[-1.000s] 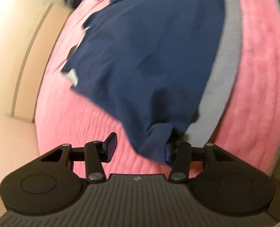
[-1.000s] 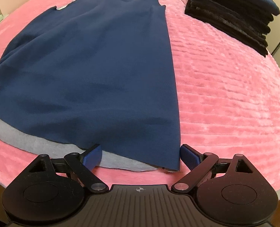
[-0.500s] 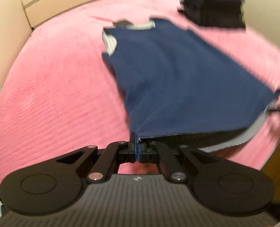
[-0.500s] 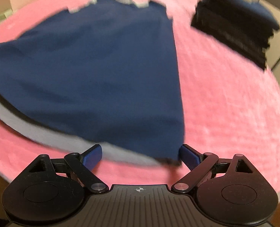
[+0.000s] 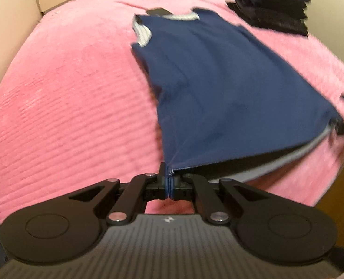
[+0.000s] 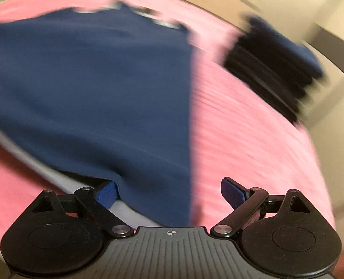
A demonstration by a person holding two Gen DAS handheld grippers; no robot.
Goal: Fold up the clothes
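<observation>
While the left wrist view was only slightly blurred, it showed the left tongs [image 5: 169, 183] fully closed, pinching the near hem corner of a navy sleeveless top [image 5: 218, 88]. That garment ran away from the fingers across a pink ribbed bedspread [image 5: 67, 107], with its pale grey neckline at the far end. Its hem hung lifted just ahead of the tongs, and a grey lining layer [image 5: 288, 160] drooped beneath, apart from the navy one. To the far right sat a stack of folded dark clothes [image 5: 272, 2]. At the right edge a dark shape met the other hem corner; what it was could not be told.

In the right wrist view, heavily smeared, the right tongs [image 6: 169, 194] stood wide open and gripped nothing. The top's right hem corner lay draped between the fingers, nearer the left blue pad [image 6: 107, 194], while the right pad sat over bare bedspread [image 6: 241, 139].

Judging by its sag, the cloth was light, soft and limp, and its two layers would likely slide apart. Hold was best taken at the hem corner, through both layers.
</observation>
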